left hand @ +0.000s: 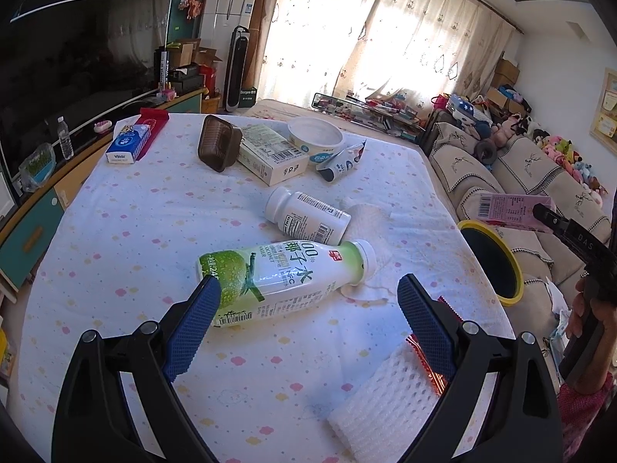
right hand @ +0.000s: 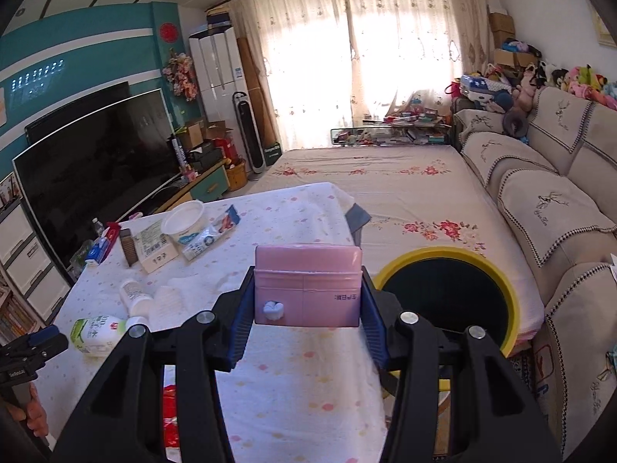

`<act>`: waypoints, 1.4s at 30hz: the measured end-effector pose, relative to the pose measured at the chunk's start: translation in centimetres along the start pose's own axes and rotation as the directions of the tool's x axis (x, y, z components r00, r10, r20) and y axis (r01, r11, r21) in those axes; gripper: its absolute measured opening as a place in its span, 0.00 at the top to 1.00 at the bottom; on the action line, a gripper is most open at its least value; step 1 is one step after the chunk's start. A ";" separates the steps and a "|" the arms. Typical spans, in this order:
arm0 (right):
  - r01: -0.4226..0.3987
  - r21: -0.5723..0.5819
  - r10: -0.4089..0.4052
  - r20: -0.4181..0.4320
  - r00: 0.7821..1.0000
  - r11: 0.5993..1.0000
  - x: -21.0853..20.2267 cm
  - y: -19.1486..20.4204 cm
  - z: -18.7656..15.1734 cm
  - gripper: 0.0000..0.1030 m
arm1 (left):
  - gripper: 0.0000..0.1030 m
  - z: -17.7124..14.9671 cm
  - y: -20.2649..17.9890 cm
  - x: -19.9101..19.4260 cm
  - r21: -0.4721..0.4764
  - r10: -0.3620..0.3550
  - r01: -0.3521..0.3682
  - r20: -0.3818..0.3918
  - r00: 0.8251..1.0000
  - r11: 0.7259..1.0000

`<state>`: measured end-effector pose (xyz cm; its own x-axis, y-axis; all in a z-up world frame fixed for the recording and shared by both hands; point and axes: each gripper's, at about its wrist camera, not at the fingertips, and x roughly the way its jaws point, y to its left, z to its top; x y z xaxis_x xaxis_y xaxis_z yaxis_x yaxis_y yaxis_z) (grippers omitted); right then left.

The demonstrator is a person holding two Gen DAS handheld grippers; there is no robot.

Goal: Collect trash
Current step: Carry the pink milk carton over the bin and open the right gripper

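Observation:
My right gripper (right hand: 307,301) is shut on a pink carton (right hand: 307,285), held above the table's right edge, just left of the yellow-rimmed bin (right hand: 447,293). From the left wrist view the same pink carton (left hand: 509,210) shows at the far right, above the bin (left hand: 491,266). My left gripper (left hand: 308,293) is open and hangs low over the table. A green-and-white coconut water bottle (left hand: 285,281) lies on its side between its fingers, not gripped. A white pill bottle (left hand: 308,216) lies just beyond it.
Farther back on the tablecloth (left hand: 135,239) lie a brown plastic tray (left hand: 219,142), a white box (left hand: 270,154), a white tub (left hand: 314,135), a squeezed pouch (left hand: 341,160) and a tissue pack (left hand: 127,142). White foam netting (left hand: 385,397) and a red wrapper (left hand: 432,370) lie near my left gripper. A sofa (right hand: 559,212) stands to the right.

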<state>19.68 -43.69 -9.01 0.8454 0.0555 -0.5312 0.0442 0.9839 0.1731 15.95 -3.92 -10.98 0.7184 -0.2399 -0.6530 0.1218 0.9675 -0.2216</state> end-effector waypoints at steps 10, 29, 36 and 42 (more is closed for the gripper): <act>0.214 0.108 -0.204 -0.104 0.974 0.971 6.6 -9.2 -2.4 0.54 | 0.11 -0.2 -1.3 0.8 0.029 0.000 0.001 -0.020 1.000 1.000; 0.278 0.148 -0.254 -0.163 0.953 0.949 10.2 -12.7 -4.5 0.43 | 0.11 -0.8 -6.0 2.7 0.144 -0.078 0.091 -0.088 0.993 0.985; 0.253 0.151 -0.228 -0.164 0.960 0.955 9.5 -12.3 -5.0 0.43 | 0.11 -1.9 -10.5 3.6 0.305 -0.198 0.243 -0.172 0.965 0.921; 0.232 0.152 -0.207 -0.163 0.965 0.961 9.1 -12.0 -5.1 0.42 | 0.11 -2.4 -13.8 5.5 0.406 -0.238 0.323 -0.247 0.939 0.855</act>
<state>24.08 -54.10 -20.16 0.7198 -0.1221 -0.6834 0.3192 0.9324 0.1696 16.58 -18.78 -13.22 0.4765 -0.4751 -0.7398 0.6145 0.7817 -0.1063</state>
